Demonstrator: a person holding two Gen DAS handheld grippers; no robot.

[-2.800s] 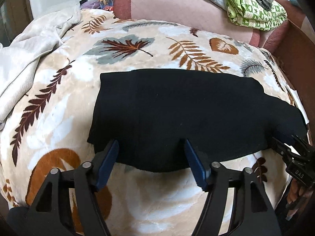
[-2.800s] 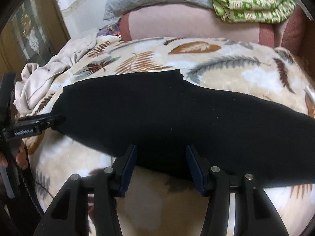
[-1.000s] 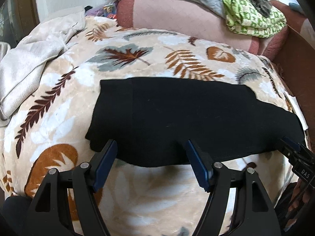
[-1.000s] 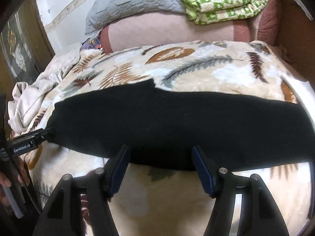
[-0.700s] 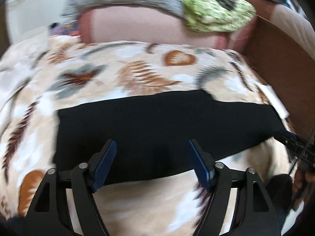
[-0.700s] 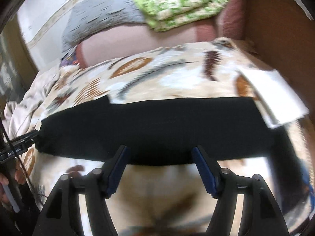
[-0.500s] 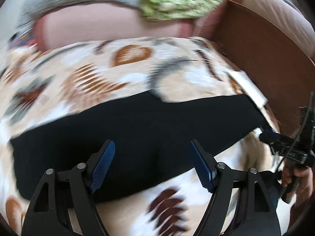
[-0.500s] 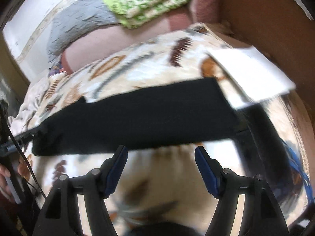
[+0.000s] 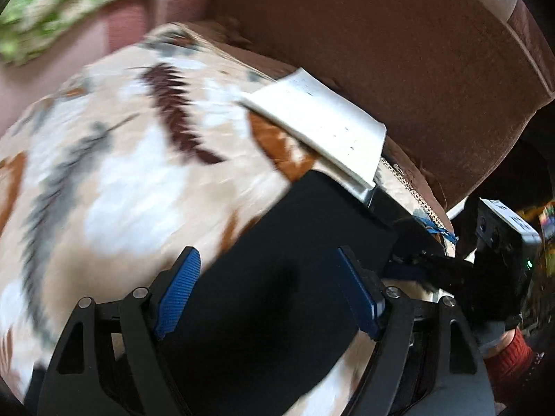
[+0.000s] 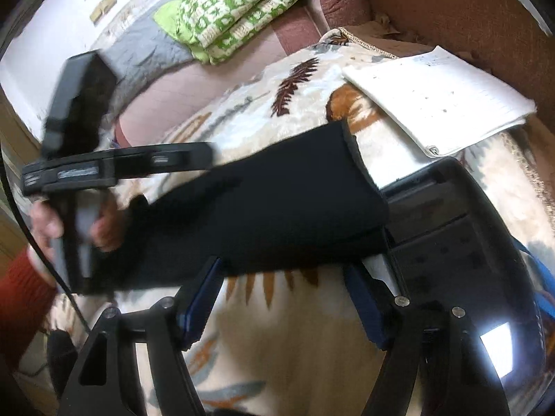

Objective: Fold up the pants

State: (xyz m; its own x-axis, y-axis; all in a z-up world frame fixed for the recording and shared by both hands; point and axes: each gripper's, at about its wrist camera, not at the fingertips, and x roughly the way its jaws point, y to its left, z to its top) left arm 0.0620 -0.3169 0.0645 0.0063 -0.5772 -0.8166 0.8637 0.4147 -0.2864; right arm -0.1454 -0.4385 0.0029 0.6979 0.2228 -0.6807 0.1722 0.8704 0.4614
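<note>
The black pants (image 10: 277, 204) are lying as a long folded strip across the leaf-print blanket (image 10: 298, 339), one end butting against a black case (image 10: 461, 242) that is sitting on the blanket beside a white notebook (image 10: 437, 100). What the case is holding cannot be made out.

The left gripper (image 9: 267, 294) is hovering over the pants near the case, its blue-padded fingers (image 9: 180, 287) standing wide apart with nothing between them.

The right gripper (image 10: 281, 305) is hanging just short of the pants' near edge, its fingers (image 10: 201, 298) also spread and empty.

A green patterned quilt (image 10: 239, 7) is resting well beyond the pants.
</note>
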